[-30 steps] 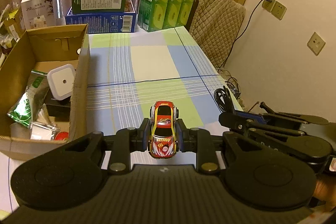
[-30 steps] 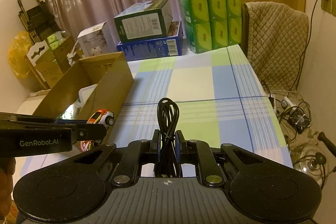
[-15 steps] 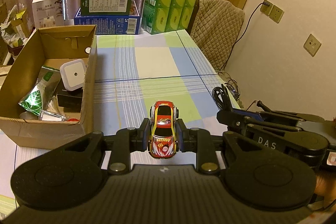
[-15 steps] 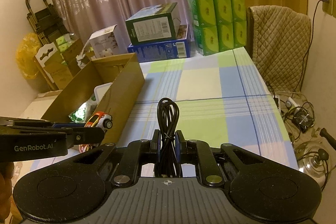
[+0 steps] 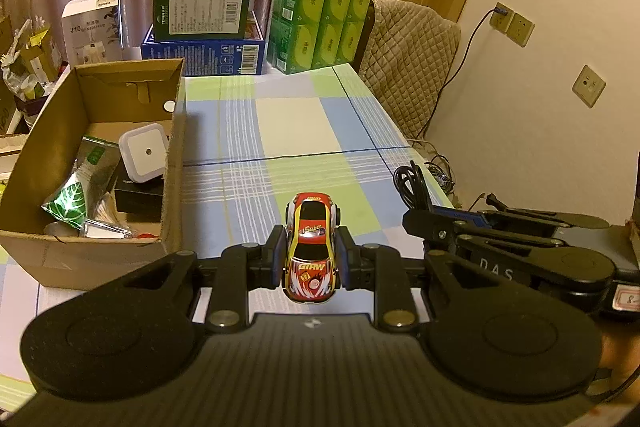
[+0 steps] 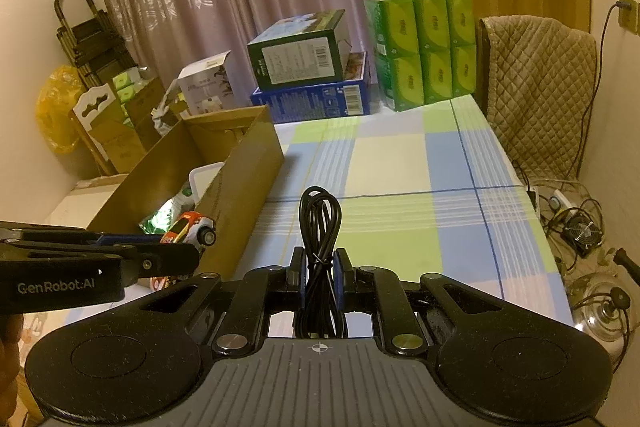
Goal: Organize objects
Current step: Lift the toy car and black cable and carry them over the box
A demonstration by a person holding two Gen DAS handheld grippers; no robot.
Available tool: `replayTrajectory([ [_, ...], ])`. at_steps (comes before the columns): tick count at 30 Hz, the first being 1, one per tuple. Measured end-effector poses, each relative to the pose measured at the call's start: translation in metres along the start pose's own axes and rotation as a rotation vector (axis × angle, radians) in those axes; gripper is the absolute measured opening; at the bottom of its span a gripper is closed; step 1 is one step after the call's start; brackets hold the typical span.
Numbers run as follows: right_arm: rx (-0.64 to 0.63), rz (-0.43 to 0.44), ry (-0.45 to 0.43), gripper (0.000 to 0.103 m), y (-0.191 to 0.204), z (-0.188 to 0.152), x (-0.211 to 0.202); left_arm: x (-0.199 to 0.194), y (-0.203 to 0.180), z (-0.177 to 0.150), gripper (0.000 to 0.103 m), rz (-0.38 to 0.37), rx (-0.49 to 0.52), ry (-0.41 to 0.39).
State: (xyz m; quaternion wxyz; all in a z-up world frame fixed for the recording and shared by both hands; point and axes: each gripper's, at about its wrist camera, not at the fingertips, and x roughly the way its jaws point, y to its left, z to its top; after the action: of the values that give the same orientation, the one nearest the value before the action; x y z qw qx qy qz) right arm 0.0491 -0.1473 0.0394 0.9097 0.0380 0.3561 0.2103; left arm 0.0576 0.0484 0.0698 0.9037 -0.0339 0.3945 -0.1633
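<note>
Two grippers up above a checked tablecloth (image 5: 296, 123), both loaded. Largest in sight: that cloth-covered table, running back to stacked cartons — green tissue packs (image 5: 324, 15), a dark green box (image 5: 202, 5) atop a blue box (image 5: 204, 53). Next in size, an open cardboard box (image 5: 172, 187) at the table's left edge, already holding a white square night light (image 5: 144, 153), a green leaf-print packet (image 5: 68, 201) and a black case (image 5: 138, 195). Then the left gripper (image 5: 312, 253), pressed in on a red and yellow toy car (image 5: 312, 247), nose pointing forward, clear of the cloth, just right of the cardboard box's near corner. Seen from the right wrist, same toy car (image 6: 188, 227) poking out beside the box wall. Then the right gripper (image 6: 320, 275), pinching a coiled black cable (image 6: 320, 223) upright between its pads, loop standing above the fingers, lower end hanging out of sight below. Smallest: wall sockets (image 5: 514, 25) at far right, one with a plug in.
</note>
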Motion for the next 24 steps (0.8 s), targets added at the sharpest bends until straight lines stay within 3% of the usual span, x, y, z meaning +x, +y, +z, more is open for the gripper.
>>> replayTrajectory([
  [12,-0.025,0.030,0.009,0.010,0.021,0.004,0.011,-0.016,0.021,0.002,0.021,0.032,-0.011,-0.015],
  [24,-0.077,0.087,0.035,0.010,0.065,0.007,0.039,-0.031,0.074,-0.002,0.021,0.102,-0.043,-0.009],
])
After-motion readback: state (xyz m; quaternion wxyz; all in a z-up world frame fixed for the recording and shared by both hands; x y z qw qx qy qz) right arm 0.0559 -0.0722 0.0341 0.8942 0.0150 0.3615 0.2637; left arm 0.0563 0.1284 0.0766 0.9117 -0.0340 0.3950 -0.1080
